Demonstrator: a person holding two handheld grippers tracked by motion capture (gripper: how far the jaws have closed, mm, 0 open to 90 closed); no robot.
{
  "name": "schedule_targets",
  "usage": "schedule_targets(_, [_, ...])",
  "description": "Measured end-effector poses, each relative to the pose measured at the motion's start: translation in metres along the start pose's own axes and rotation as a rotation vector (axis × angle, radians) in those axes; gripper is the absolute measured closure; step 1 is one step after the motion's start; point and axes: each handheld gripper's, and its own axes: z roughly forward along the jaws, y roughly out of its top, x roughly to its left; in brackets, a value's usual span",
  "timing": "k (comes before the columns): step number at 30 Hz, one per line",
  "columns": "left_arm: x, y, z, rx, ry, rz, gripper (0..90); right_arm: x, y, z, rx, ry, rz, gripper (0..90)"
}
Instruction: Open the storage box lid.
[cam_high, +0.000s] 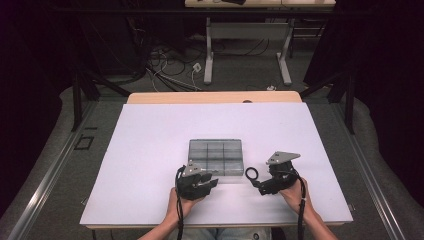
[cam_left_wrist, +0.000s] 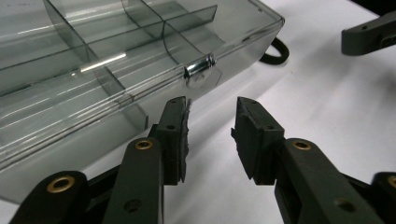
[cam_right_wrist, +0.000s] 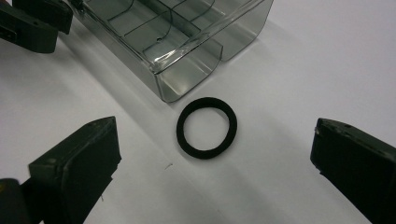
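Left hand-held gripper (cam_left_wrist: 210, 130) jaws narrowly apart, empty, facing metal latch (cam_left_wrist: 201, 66) of my clear divider box (cam_high: 216, 156) mid-tabletop (cam_high: 150, 150). Right hand-held gripper (cam_right_wrist: 212, 163) wide open around black rubber ring (cam_right_wrist: 207, 127) beside box corner.

Black grippers, brass-ringed screws on jaws, grey triangular plates, black cables

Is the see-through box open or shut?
Shut. The clear box has its lid lying flat, and the little silver latch sits at its front edge.
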Motion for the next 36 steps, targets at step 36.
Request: schedule_targets(36, [0.013,-0.006,0.002,-0.071,-0.065,-0.119,79.3,-0.002,-0.001,0.002,0.016,0.024,0.001,2.6])
